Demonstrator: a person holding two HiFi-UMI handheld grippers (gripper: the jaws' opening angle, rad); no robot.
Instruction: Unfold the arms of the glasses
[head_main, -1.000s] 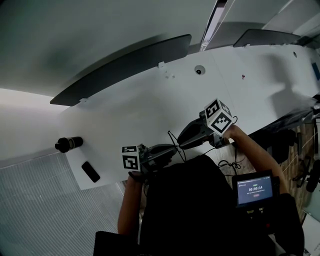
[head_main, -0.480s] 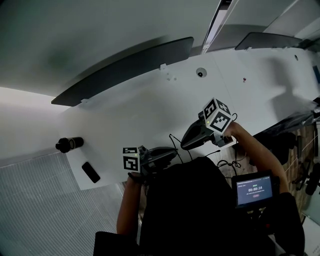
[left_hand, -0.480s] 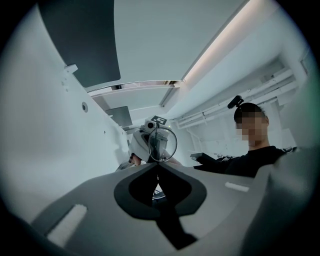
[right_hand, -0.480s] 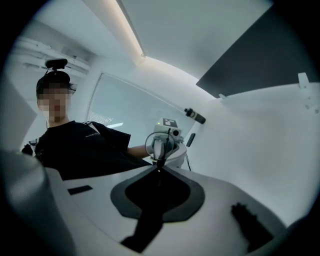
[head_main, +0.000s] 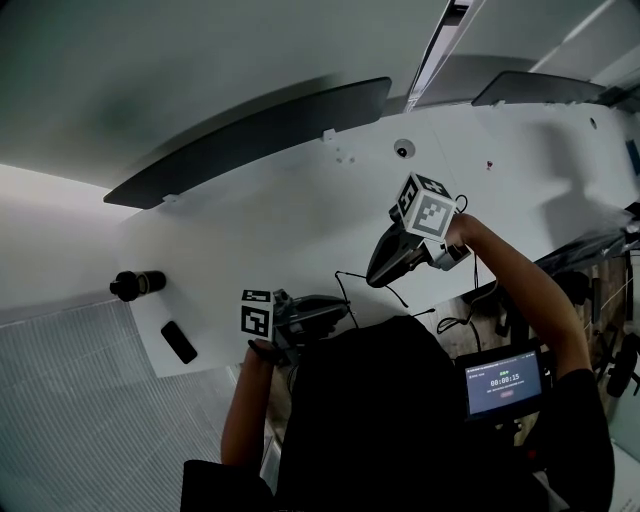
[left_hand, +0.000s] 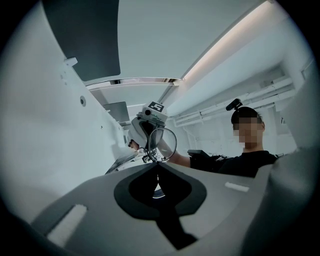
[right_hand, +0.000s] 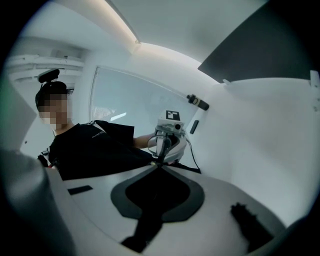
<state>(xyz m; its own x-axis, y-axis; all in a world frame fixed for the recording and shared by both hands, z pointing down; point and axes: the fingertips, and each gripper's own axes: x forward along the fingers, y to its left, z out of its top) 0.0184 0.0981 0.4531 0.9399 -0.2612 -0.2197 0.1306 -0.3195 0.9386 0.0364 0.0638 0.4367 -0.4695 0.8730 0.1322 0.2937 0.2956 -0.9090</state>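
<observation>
Both grippers are up in front of the person, tips nearly meeting, with the glasses held between them above the table. Left gripper is clamped tight on the frame by a lens. Right gripper is squeezed closed on what looks like a thin arm tip. The arm runs roughly across between them, so I'd guess right swings it out. Thin dark wire frame, round clear lenses.

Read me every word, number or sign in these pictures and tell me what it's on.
"00:00:15" on the screen at the person's right.
The smaller lines on that screen: too small to read.
Print on the black shirt: too small to read.
Left cube and right cube: square markers only, no words.
</observation>
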